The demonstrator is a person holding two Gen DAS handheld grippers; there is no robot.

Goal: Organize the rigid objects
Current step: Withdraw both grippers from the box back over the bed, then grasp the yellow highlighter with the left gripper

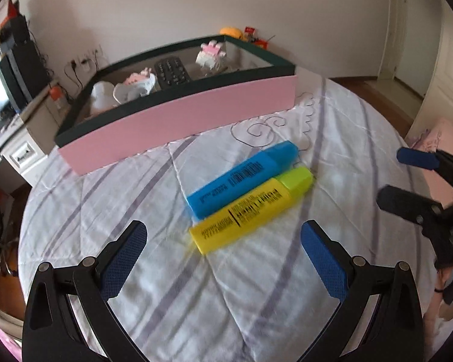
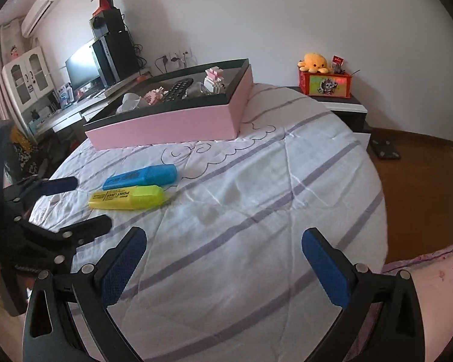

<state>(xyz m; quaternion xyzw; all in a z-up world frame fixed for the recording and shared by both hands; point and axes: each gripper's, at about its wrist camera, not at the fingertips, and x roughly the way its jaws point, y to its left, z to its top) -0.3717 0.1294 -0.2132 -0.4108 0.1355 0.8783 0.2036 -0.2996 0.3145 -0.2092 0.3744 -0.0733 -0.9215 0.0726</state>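
Note:
A blue highlighter [image 1: 241, 181] [image 2: 142, 176] and a yellow highlighter [image 1: 250, 211] [image 2: 126, 197] lie side by side on the white striped bedcover. Behind them stands a pink box [image 1: 178, 120] [image 2: 166, 128] with a dark rim, holding a black remote [image 1: 172, 74] [image 2: 176, 89], a pink-and-white block figure [image 1: 210, 54] [image 2: 214, 80] and other small items. My left gripper [image 1: 223, 238] [image 2: 89, 203] is open, just short of the yellow highlighter's near end. My right gripper [image 2: 223, 238] [image 1: 391, 175] is open over bare bedcover, to the right of the highlighters.
A desk [image 2: 72, 108] with a monitor [image 2: 81, 66] stands left of the bed. A nightstand [image 2: 344, 102] carries a red box and a yellow plush toy [image 2: 314, 61]. Wooden floor [image 2: 422, 187] lies beyond the bed's right edge. A pink pillow [image 1: 444, 141] sits at the right.

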